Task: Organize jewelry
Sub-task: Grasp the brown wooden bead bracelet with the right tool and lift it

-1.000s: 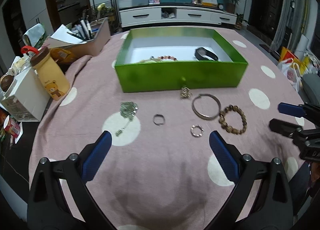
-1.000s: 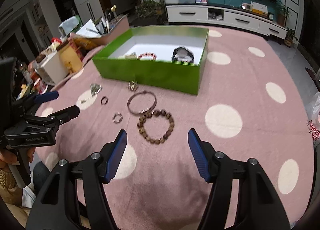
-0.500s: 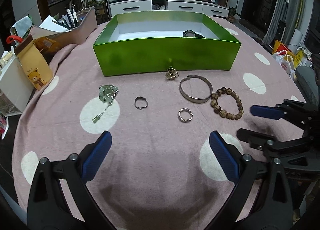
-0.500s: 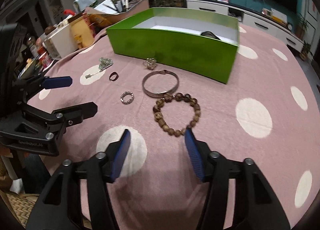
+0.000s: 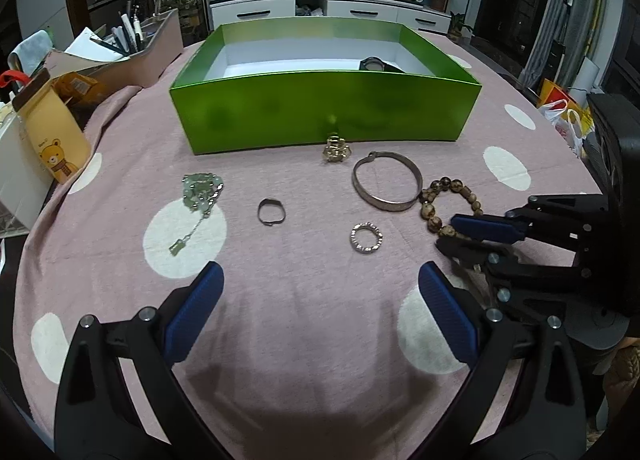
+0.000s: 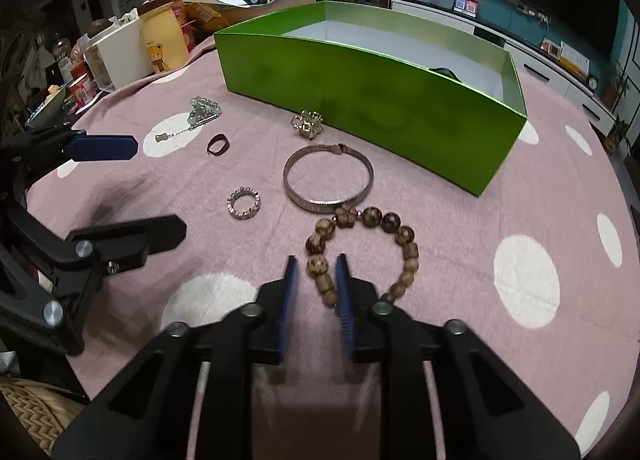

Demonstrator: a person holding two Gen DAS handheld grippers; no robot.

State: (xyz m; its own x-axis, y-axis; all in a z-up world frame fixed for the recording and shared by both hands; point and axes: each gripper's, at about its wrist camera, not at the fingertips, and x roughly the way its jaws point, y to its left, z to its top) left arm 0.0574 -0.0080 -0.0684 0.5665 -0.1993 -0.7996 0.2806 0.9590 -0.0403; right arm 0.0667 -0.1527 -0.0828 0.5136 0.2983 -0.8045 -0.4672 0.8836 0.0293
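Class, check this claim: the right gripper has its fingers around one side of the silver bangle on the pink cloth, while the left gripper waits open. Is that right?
Not quite. The right wrist view shows the right gripper closing around the wooden bead bracelet, not the silver bangle, which lies untouched just beyond it. The left gripper does wait open.

At centre right of the left wrist view, the right gripper [image 5: 460, 234] covers the near beads of the wooden bead bracelet [image 5: 440, 190]. The front wall of the green box [image 5: 324, 112] hides most of its floor; only the top of a dark watch [image 5: 374, 65] shows. In the right wrist view, whether the pads [image 6: 290, 288] touch the beads cannot be told.
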